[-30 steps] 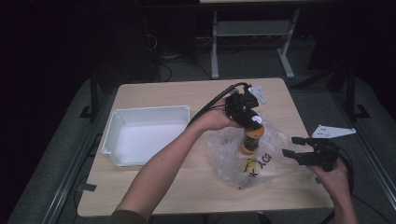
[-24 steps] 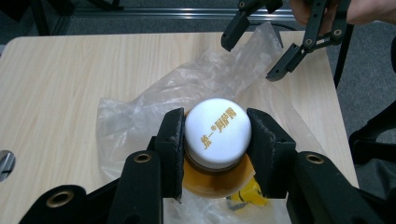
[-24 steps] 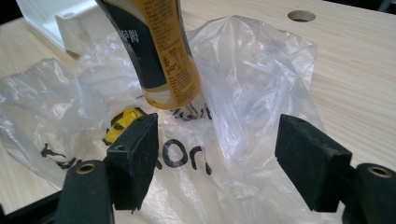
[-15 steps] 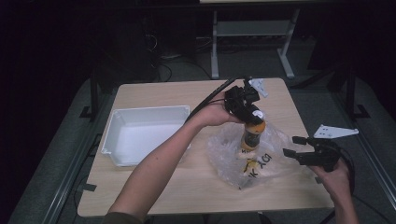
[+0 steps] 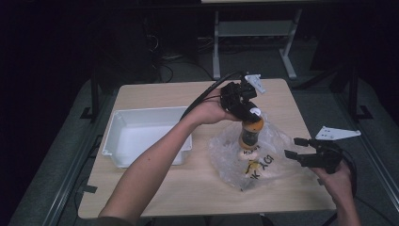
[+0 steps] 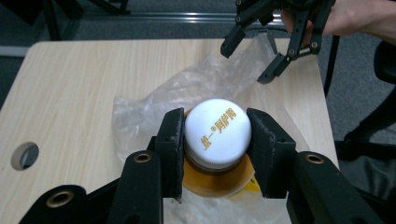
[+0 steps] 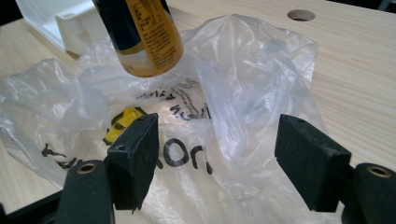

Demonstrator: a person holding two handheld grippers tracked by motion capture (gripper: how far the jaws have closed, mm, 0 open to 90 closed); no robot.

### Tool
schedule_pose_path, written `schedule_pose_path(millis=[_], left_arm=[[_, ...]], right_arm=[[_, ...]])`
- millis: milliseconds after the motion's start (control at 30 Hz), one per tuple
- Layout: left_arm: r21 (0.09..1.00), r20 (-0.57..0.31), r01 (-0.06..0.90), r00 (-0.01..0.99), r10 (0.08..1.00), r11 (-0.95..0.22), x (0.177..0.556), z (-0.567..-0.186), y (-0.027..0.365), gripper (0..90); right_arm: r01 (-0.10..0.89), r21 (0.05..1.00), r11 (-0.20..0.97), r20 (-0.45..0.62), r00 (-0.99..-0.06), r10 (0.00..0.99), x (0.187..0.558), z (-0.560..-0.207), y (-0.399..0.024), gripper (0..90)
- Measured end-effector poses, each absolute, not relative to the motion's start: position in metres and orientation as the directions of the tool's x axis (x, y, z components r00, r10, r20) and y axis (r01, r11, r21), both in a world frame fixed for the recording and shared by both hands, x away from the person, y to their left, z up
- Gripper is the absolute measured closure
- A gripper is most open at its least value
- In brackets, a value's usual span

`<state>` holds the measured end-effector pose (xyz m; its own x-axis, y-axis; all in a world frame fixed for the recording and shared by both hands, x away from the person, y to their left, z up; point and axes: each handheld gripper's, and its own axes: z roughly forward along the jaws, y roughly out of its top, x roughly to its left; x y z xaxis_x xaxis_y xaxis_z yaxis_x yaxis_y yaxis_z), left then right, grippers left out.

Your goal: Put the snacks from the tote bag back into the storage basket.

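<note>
The orange bottle (image 5: 248, 134) hangs upright over the clear plastic bag (image 5: 254, 157), its base lifted just clear of the crumpled film in the right gripper view, with its white cap (image 6: 217, 132) clamped between the jaws of the left gripper (image 6: 215, 151). The step in hand looks like drawing the bottle out of the bag; the next move probably calls for carrying it left to the white tray (image 5: 141, 134) without snagging the film. The left forearm reaches diagonally across the table (image 5: 155, 188), wrist bent down over the bottle. The right gripper (image 5: 301, 151) hovers at the bag's right edge, jaws spread and holding nothing
</note>
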<state>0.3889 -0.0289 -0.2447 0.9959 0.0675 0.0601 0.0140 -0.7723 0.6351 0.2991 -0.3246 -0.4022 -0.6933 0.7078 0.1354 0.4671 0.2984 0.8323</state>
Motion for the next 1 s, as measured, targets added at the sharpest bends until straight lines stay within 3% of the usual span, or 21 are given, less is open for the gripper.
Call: schedule_pose_path(millis=[1000], left_arm=[[0.622, 0.111, 0.023, 0.987, 0.118, -0.783, 0.383, -0.219, 0.032, 59.3]], right_arm=[[0.486, 0.812, 0.323, 0.126, -0.686, 0.717, 0.306, -0.405, -0.316, 26.5]])
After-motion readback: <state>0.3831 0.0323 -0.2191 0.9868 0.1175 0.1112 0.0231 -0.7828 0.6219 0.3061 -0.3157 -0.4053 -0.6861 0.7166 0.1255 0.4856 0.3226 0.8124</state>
